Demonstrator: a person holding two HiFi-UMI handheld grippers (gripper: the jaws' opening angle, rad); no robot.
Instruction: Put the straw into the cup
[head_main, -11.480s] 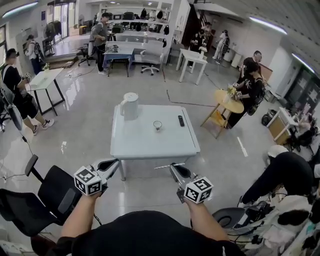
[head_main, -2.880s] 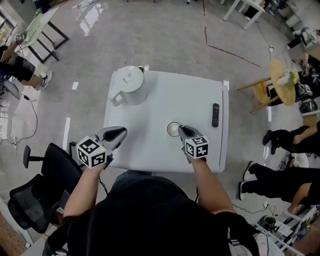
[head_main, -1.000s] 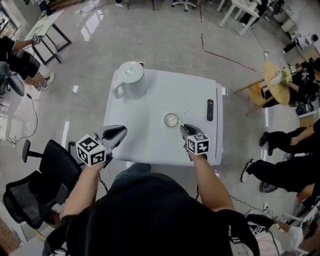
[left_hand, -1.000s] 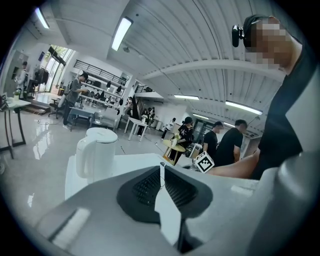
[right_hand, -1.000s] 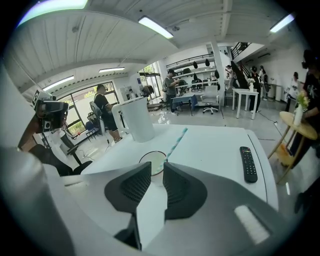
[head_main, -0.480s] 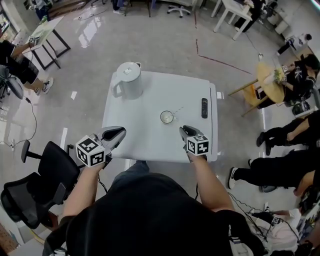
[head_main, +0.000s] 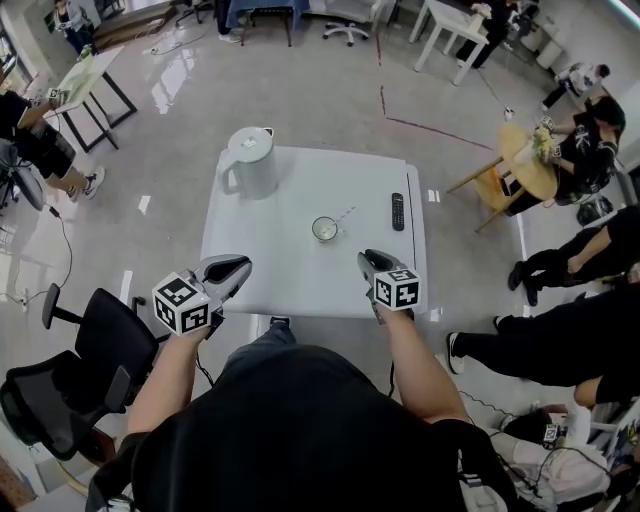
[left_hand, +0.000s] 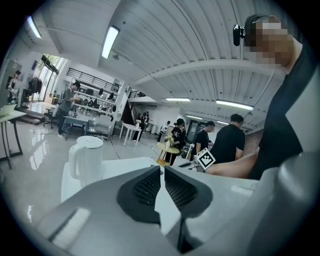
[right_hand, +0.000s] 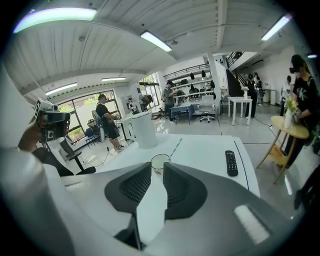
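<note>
A small glass cup (head_main: 324, 229) stands near the middle of the white table (head_main: 290, 275). A thin straw (head_main: 345, 213) stands in it and leans toward the far right. In the right gripper view the cup (right_hand: 160, 162) and straw (right_hand: 175, 147) lie just beyond the jaws. My right gripper (head_main: 368, 261) hovers over the table's front edge, clear of the cup, shut and empty. My left gripper (head_main: 238, 267) hangs at the front left corner, shut on nothing. Its own view shows the left gripper (left_hand: 162, 170) and my right gripper's marker cube (left_hand: 205, 159).
A white kettle (head_main: 248, 162) stands at the table's far left corner. A black remote (head_main: 397, 211) lies right of the cup. A black office chair (head_main: 85, 375) sits at my left. A round wooden table (head_main: 525, 165) and several people are at the right.
My right gripper has drawn back from the cup toward the table's front edge, and the straw stays standing in the cup. The left gripper has held still.
</note>
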